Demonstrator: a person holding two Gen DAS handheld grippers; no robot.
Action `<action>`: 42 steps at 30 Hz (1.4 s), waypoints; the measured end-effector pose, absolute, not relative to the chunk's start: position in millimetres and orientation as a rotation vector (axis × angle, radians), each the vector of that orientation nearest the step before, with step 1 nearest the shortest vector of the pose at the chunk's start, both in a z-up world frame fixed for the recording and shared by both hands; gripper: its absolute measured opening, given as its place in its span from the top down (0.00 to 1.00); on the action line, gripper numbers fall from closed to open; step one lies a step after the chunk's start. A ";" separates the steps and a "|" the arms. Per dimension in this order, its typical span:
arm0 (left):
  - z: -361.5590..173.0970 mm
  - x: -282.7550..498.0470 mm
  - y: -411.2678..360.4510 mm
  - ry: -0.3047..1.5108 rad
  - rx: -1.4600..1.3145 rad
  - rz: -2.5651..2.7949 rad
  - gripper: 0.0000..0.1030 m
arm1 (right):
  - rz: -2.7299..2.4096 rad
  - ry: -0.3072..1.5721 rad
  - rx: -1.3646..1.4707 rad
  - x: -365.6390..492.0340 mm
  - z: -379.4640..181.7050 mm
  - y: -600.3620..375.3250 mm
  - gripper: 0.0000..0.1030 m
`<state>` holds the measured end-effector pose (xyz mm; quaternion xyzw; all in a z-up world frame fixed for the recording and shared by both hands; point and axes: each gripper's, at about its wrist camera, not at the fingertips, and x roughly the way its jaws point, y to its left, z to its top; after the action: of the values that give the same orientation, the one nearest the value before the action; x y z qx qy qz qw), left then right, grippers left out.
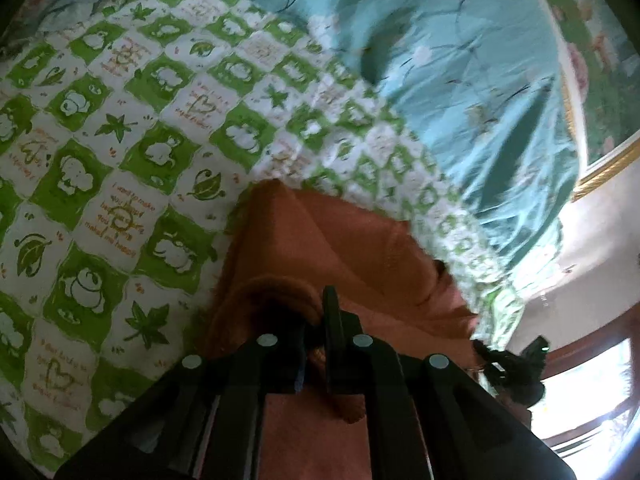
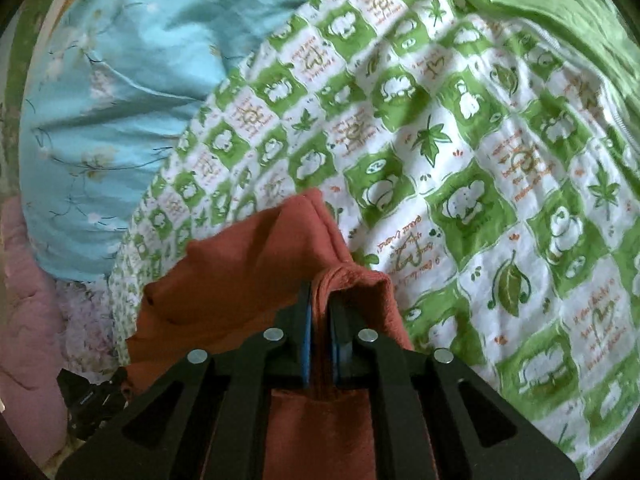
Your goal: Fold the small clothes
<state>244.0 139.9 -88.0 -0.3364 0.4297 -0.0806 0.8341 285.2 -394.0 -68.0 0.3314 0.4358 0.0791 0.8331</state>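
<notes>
A rust-orange garment (image 1: 340, 240) hangs bunched over a green-and-white checked bedspread (image 1: 120, 160). My left gripper (image 1: 316, 320) is shut on a rolled edge of it, with cloth pinched between the black fingers. In the right wrist view the same orange garment (image 2: 248, 264) is stretched between both hands. My right gripper (image 2: 320, 292) is shut on a fold of it, the fabric squeezed between the blue pads. Each gripper shows in the other's view: the right one (image 1: 516, 364) at the lower right, the left one (image 2: 92, 404) at the lower left. The lower part of the garment is hidden behind the gripper bodies.
The checked bedspread (image 2: 440, 160) covers most of the bed. A turquoise floral quilt (image 1: 460, 60) (image 2: 120, 100) lies bunched beyond it. A plain green cloth (image 2: 560, 8) sits at the far right, a pink blanket (image 2: 28, 320) at the left. A bright window (image 1: 592, 392) is nearby.
</notes>
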 end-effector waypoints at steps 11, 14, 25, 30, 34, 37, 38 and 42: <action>-48.6 174.0 91.1 0.937 -0.599 -0.271 0.56 | 0.281 0.784 0.637 234.4 -18.0 -390.5 0.44; -68.2 170.8 43.4 1.048 -0.563 -0.404 0.55 | 0.444 0.867 0.508 226.4 -22.0 -351.7 0.44; -78.7 267.9 36.9 1.096 -0.375 -0.211 0.70 | 0.535 1.056 0.139 285.5 -57.3 -294.4 0.44; -39.6 300.4 102.9 0.928 -0.502 -0.019 0.58 | 0.258 0.880 0.428 329.8 -33.6 -362.7 0.44; -30.2 292.8 128.5 0.886 -0.532 0.058 0.50 | 0.225 0.835 0.490 318.6 -24.6 -376.6 0.44; -37.4 270.2 143.3 0.900 -0.566 0.098 0.50 | 0.253 0.845 0.499 298.1 -25.4 -373.3 0.44; -42.2 256.2 151.4 0.909 -0.582 0.106 0.50 | 0.260 0.845 0.504 291.9 -25.4 -371.1 0.44; -55.9 216.0 162.4 0.950 -0.622 0.138 0.50 | 0.288 0.866 0.520 260.8 -29.4 -359.4 0.44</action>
<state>216.0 162.4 -55.9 -0.2944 0.4494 0.0652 0.8409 260.8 -359.4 -29.4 0.2481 0.4133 0.1376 0.8653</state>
